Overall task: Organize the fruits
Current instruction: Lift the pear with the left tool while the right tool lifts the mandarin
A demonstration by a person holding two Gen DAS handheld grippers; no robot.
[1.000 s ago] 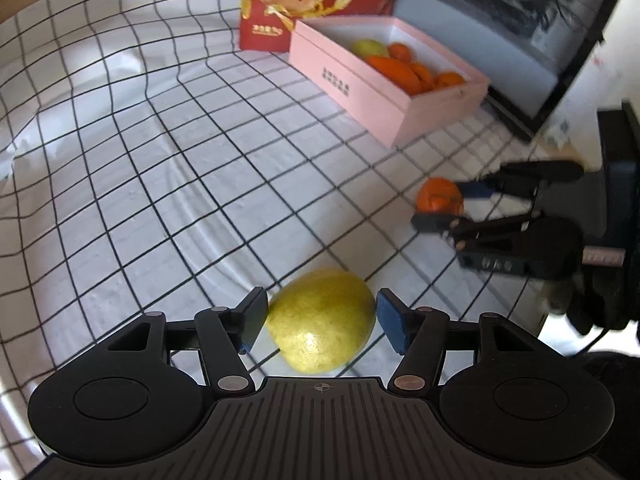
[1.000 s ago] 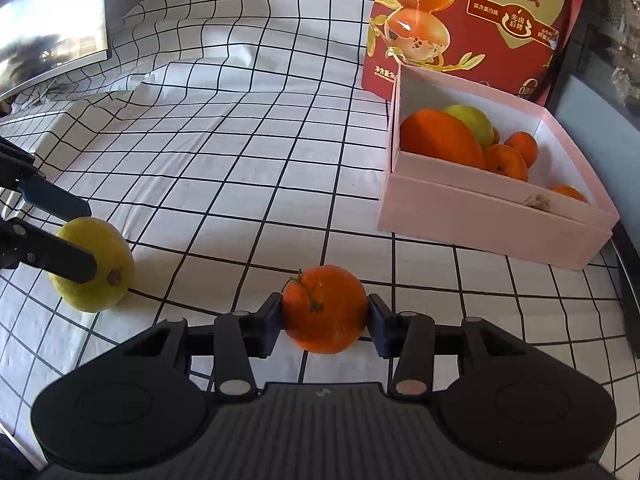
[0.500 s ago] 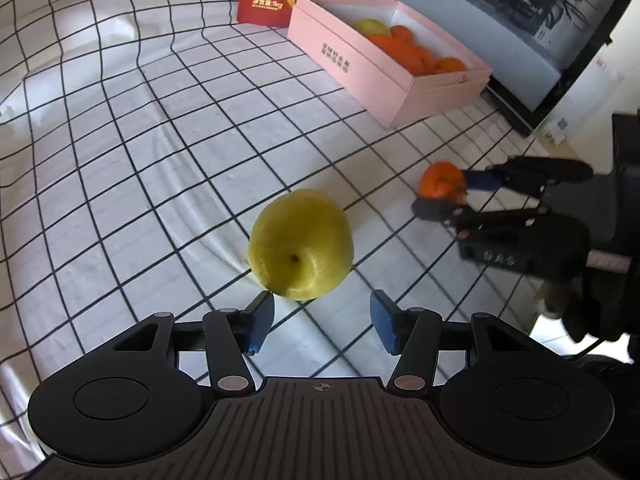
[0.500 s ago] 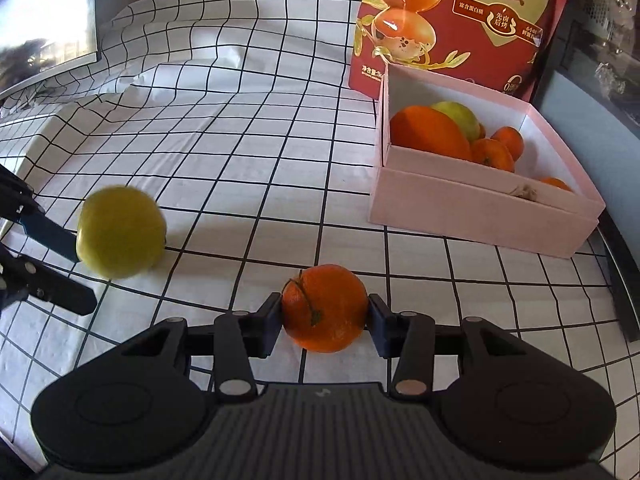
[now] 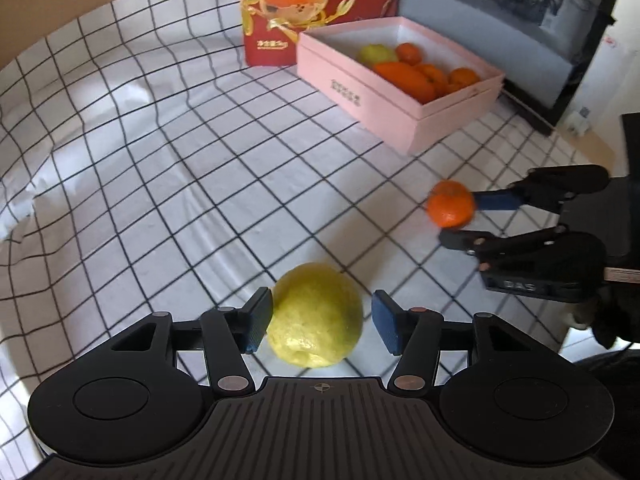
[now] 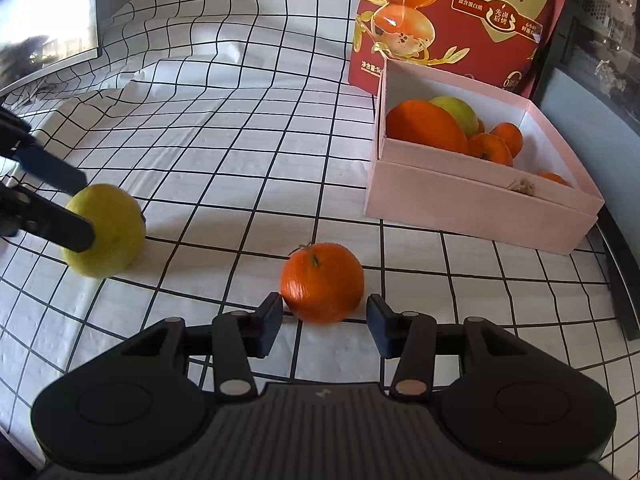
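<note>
- Yellow-green fruit (image 5: 316, 316) sits on the checked cloth (image 5: 160, 168), between the left gripper (image 5: 318, 322) pads; left pad looks to touch it, right pad has a gap. Tongs wide.
- Orange (image 6: 322, 281) on the cloth just ahead of the right gripper (image 6: 324, 322); jaws apart, not touching.
- Pink box (image 6: 472, 204), far right, w/ oranges + a green fruit inside.
- Red bag (image 6: 452, 20) stands behind the box.

Left wrist view: low over the checked cloth (image 5: 160, 168), facing the pink box (image 5: 400, 120). Right wrist view: likewise, nearer. Shared: cloth, box, red bag (image 6: 460, 20).
</note>
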